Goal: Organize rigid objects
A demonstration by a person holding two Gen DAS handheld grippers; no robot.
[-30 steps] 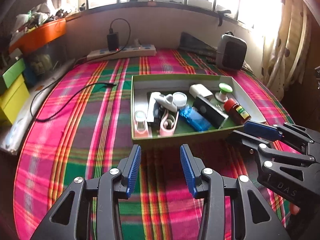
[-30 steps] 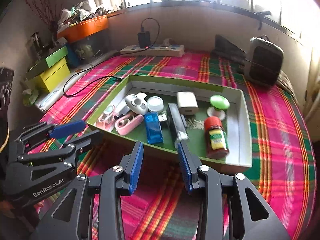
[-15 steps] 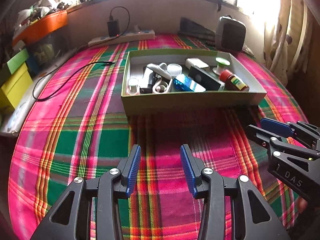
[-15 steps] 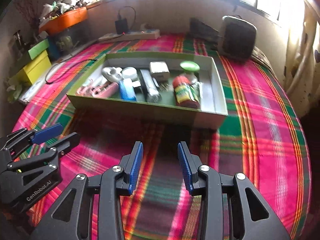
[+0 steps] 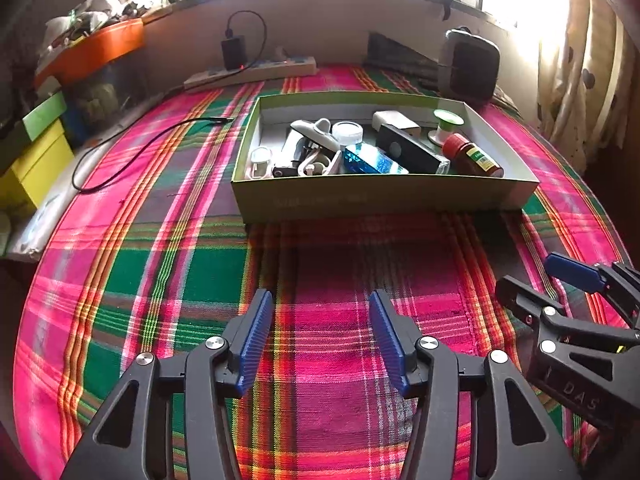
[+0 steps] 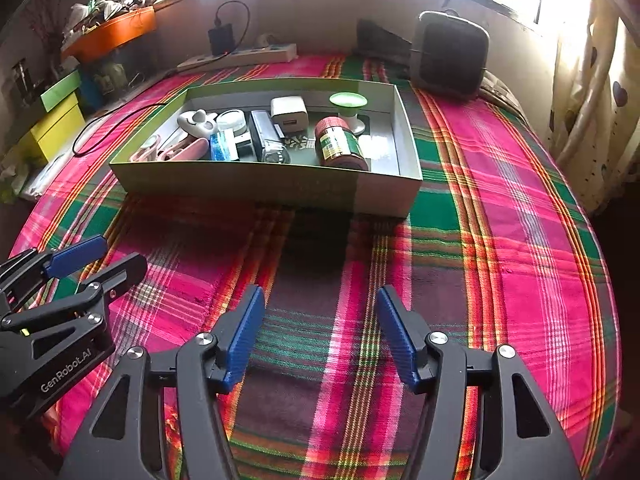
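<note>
green box (image 5: pixel 380 200) of small items sits upper centre, well apart from both; left hand-held gripper (image 5: pixel 320 340) and right hand-held gripper (image 6: pixel 320 332) low in frame, jaws opening wide, nothing between.

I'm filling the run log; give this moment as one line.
left gripper: opening, empty | right gripper: opening, empty | shallow green cardboard box: filled with small items, on plaid cloth

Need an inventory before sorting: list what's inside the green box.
In the green box: red-capped jar, white charger, green-topped spool, blue item, black case, pink pieces. Anything beneath the pile is hidden.
</note>
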